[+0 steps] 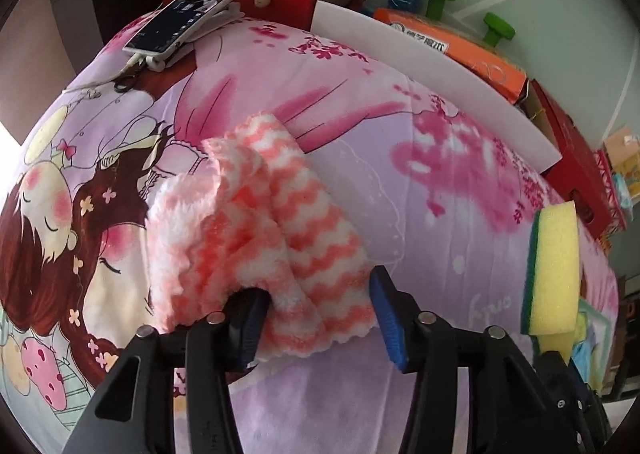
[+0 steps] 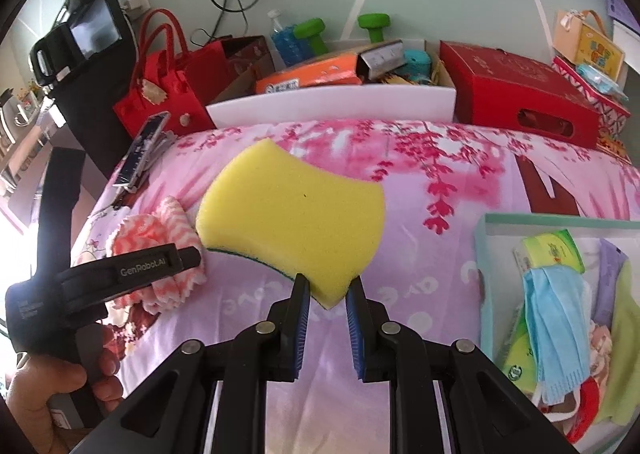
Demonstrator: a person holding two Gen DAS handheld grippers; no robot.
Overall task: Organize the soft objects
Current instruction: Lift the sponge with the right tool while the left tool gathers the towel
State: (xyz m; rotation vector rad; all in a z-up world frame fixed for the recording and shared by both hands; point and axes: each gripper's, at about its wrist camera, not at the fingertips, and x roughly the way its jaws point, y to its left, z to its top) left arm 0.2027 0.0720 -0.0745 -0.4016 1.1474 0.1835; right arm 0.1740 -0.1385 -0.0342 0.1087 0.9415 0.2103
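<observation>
Yellow sponge (image 2: 292,210) (green underside), pinched corner

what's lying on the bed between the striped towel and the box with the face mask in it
Only bare bedsheet on the surface, as the right wrist view shows. The sponge, held up by the right gripper, hangs above that stretch between towel and box.

Fluffy, fleecy cloth (image 1: 260,238) lies between the left gripper's (image 1: 316,318) ribbed blue pads. Porous matt foam sponge (image 2: 292,210), rough green backing, sits in the right gripper's (image 2: 328,318) matt black plastic fingers.
</observation>
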